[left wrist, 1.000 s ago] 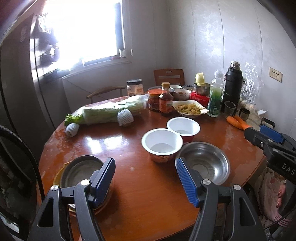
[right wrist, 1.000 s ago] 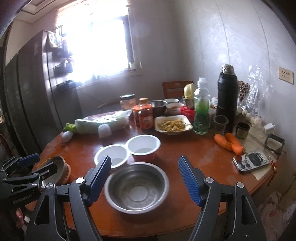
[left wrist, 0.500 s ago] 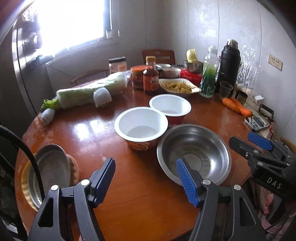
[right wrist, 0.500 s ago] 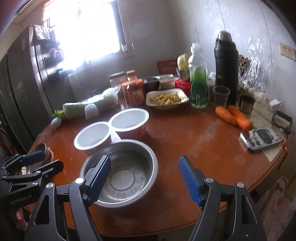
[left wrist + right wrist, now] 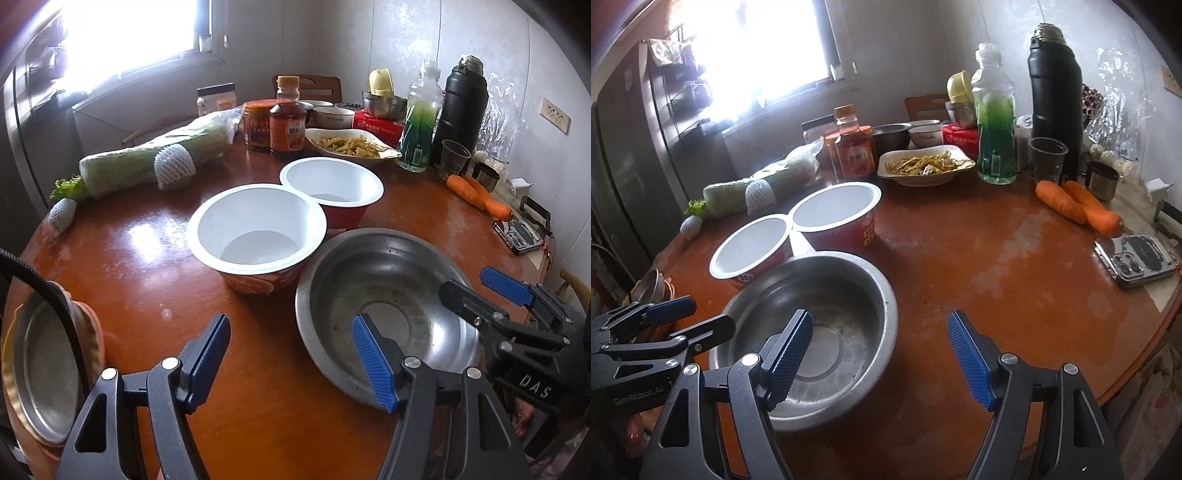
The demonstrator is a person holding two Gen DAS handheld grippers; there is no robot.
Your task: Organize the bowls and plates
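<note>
A large steel bowl [image 5: 384, 306] [image 5: 827, 317] stands empty near the table's front edge. Behind it sit two empty white instant-noodle bowls, one with an orange wall [image 5: 258, 229] [image 5: 750, 247] and one with a red wall [image 5: 332, 184] [image 5: 834, 210]. A steel plate [image 5: 40, 365] lies on a yellow plate at the far left. My left gripper [image 5: 291, 350] [image 5: 690, 317] is open at the steel bowl's left rim, its right pad over the bowl's inside. My right gripper [image 5: 881, 343] [image 5: 480, 291] is open astride the bowl's right rim. Neither holds anything.
At the back stand a plate of food [image 5: 923, 166], sauce bottles [image 5: 288, 122], a green bottle [image 5: 993, 122], a black flask [image 5: 1056, 99], a plastic cup [image 5: 1047, 158] and small bowls. Wrapped cabbage [image 5: 147, 162] lies left. Carrots [image 5: 1075, 206] and a phone [image 5: 1137, 258] lie right.
Both grippers have sunk and come closer to the table. The steel bowl now looms large under their fingers. The jaws kept the same width.
</note>
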